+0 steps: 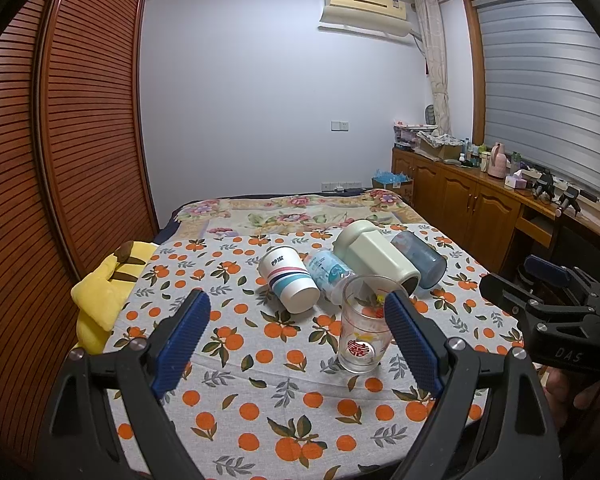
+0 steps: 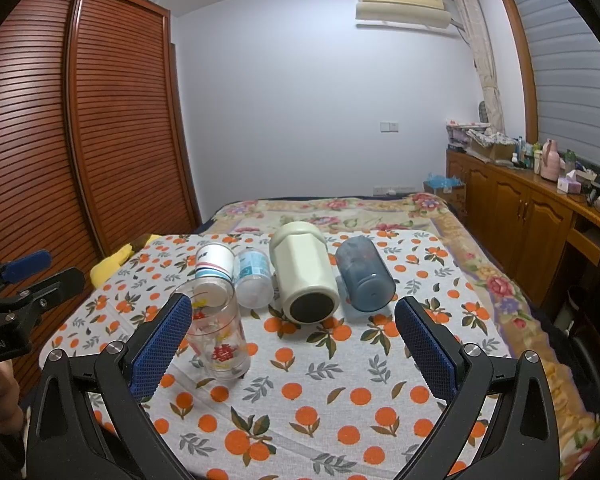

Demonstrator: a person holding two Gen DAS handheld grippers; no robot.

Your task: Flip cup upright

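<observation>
A clear glass cup (image 1: 365, 326) with red print stands upright on the orange-print cloth (image 1: 260, 380); it also shows in the right wrist view (image 2: 219, 330). Behind it several cups lie on their sides: a white striped paper cup (image 1: 289, 279) (image 2: 215, 262), a pale blue printed cup (image 1: 332, 274) (image 2: 254, 276), a cream mug (image 1: 374, 260) (image 2: 304, 274) and a blue translucent cup (image 1: 420, 258) (image 2: 366, 274). My left gripper (image 1: 300, 332) is open and empty, its right finger beside the glass. My right gripper (image 2: 294, 334) is open and empty, its left finger beside the glass.
A yellow plush toy (image 1: 104, 288) lies at the cloth's left edge. A slatted wooden wardrobe (image 1: 60, 140) stands on the left. A wooden sideboard (image 1: 480, 196) with clutter runs along the right wall. Floral bedding (image 1: 284, 210) lies beyond the cloth.
</observation>
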